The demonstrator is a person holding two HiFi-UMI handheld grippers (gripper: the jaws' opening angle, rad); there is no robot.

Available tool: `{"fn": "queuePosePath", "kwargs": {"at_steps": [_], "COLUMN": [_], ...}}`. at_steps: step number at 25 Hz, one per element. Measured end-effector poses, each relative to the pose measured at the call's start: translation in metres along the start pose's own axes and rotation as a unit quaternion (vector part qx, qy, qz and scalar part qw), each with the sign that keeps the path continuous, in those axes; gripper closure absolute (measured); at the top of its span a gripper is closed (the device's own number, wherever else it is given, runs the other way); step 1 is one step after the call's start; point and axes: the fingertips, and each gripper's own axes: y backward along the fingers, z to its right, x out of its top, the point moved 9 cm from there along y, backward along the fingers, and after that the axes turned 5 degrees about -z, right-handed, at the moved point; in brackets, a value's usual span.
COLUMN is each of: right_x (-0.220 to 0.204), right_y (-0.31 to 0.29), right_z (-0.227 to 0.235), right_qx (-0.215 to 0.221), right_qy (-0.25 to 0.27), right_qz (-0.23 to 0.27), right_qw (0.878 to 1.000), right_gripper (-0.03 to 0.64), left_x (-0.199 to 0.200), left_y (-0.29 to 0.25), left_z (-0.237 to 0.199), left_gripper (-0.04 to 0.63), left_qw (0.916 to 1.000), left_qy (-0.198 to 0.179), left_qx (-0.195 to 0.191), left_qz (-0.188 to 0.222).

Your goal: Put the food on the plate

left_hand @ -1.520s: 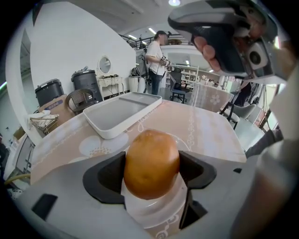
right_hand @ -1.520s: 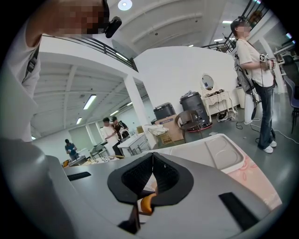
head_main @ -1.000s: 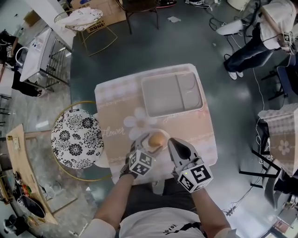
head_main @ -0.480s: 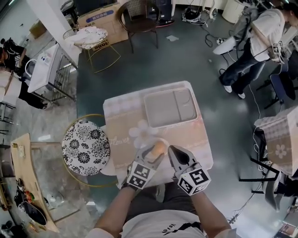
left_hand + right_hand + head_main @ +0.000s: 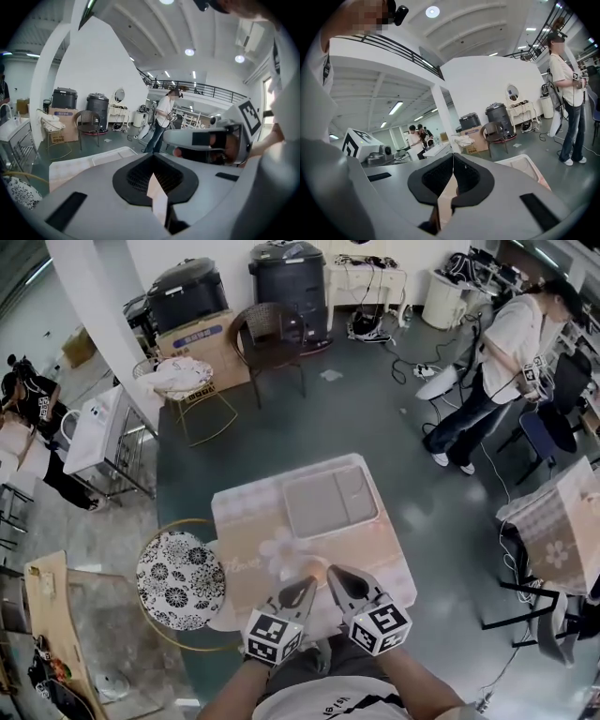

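Your left gripper [image 5: 153, 176] has just been closing its jaws. They now meet edge to edge, with nothing between them. Your right gripper [image 5: 452, 161] reads the same way, its jaws pressed together along a thin seam with nothing caught in it. In the head view you hold the two side by side over the near edge of the table [image 5: 384, 554]. Their tips point away from you and lean toward each other, and the marker cubes sit nearest your body.

The bun [image 5: 316, 566] is at the near side of the table, just past the two tips and showing between them (neither gripper has hold of it). A pale patch surrounds it. You cannot tell from here whether that is a small dish or the flower printed on the cloth.

The tray [image 5: 330, 501] lies on the far half of the table. It is grey, with a wide compartment on the left and a narrow one on the right. The bun is well apart from it, on the near side, and not in either compartment.

Left of the table stands a round stool [image 5: 180, 579] with a black-and-white flower pattern, its seat close to the table's left edge. At the far right a person [image 5: 502, 352] stands on the grey floor, well away from the table.
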Motion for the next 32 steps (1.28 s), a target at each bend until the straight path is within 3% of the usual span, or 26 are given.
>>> {"fn": "queuePosePath", "kwargs": {"at_steps": [9, 20, 32], "right_x": [0.038, 0.055, 0.054], "right_y": [0.018, 0.028, 0.029], "right_z": [-0.023, -0.042, -0.052], "right_qx": [0.007, 0.011, 0.005], "right_qy": [0.018, 0.049, 0.058], "right_qz": [0.039, 0.049, 0.052], "right_qw": [0.999, 0.998, 0.997], "right_gripper": [0.601, 0.601, 0.601], "left_x": [0.052, 0.071, 0.070], "left_y": [0.041, 0.070, 0.076], "left_z": [0.028, 0.047, 0.035], "left_gripper": [0.591, 0.589, 0.589], "left_qw": [0.9978, 0.9922, 0.9893], "left_qy": [0.005, -0.003, 0.040], "left_qx": [-0.014, -0.038, -0.051], "left_qz": [0.065, 0.119, 0.131]}}
